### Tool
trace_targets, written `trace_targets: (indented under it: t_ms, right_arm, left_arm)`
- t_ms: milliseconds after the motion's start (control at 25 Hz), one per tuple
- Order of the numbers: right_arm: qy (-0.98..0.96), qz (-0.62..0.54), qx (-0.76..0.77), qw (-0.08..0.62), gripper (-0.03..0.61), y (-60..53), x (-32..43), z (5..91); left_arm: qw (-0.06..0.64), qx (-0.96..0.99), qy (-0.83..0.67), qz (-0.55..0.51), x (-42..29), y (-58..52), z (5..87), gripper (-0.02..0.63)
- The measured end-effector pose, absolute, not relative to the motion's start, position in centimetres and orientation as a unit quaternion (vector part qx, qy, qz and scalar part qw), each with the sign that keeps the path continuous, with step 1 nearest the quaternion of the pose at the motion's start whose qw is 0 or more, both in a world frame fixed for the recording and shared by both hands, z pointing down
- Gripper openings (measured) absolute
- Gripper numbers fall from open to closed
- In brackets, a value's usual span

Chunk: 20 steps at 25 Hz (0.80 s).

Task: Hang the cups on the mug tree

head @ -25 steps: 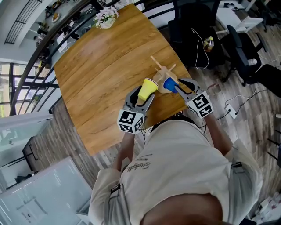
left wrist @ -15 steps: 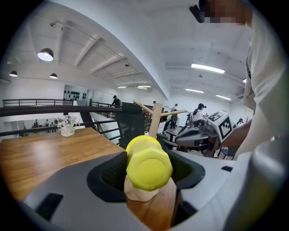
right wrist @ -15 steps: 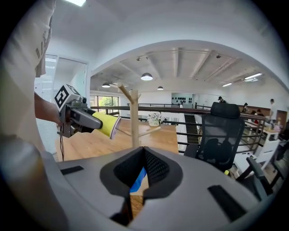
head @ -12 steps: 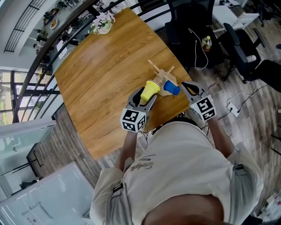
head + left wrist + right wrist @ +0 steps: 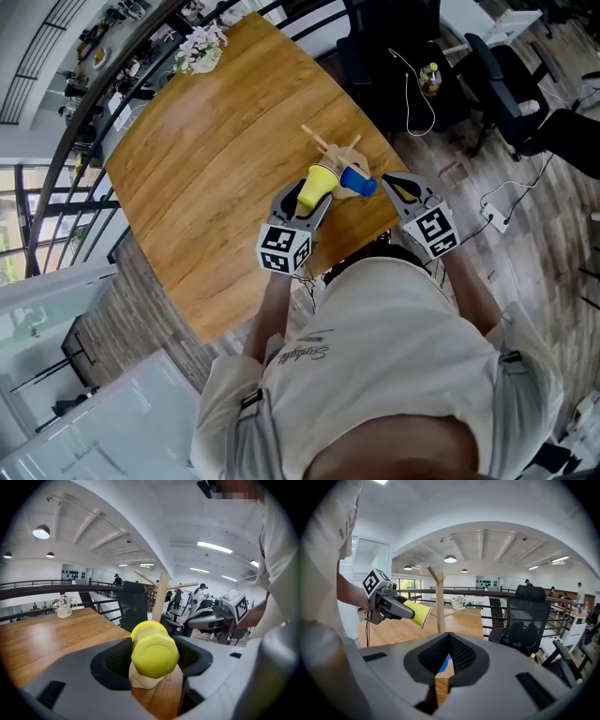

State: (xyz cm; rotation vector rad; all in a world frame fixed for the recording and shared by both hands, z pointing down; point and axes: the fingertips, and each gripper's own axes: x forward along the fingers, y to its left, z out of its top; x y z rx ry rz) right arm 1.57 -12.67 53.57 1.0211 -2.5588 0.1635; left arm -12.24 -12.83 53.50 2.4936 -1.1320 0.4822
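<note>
Gripping the yellow cup [image 5: 154,651] around its body, the left tongs [image 5: 307,201] are clamped with the cup's base toward their own camera. The mouth points at the mug tree [image 5: 330,150]; judged: lined up for a peg. The right tongs [image 5: 449,656] are pressed together with nothing between them, just beside the blue cup [image 5: 359,182]. That cup sits against the tree, apparently already hung, so 1 of 2 looks done. Neither cup's interior shows. The tree stands near the tabletop's [image 5: 216,159] near edge, and a flower vase [image 5: 202,47] sits at the far corner.

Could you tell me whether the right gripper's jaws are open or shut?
Shut: the right gripper shows its pads meeting, with nothing clamped between them.
</note>
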Motion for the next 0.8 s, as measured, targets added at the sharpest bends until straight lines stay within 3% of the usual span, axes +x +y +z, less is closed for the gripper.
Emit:
trace_targets:
  t_ms: [800]
  right_arm:
    - [-0.91,0.078,0.365,0.181,-0.008,-12.6,2.3,53.6]
  left_arm:
    - [0.187,0.888,-0.376,0.189,-10.7,-13.7,54.5,0.273]
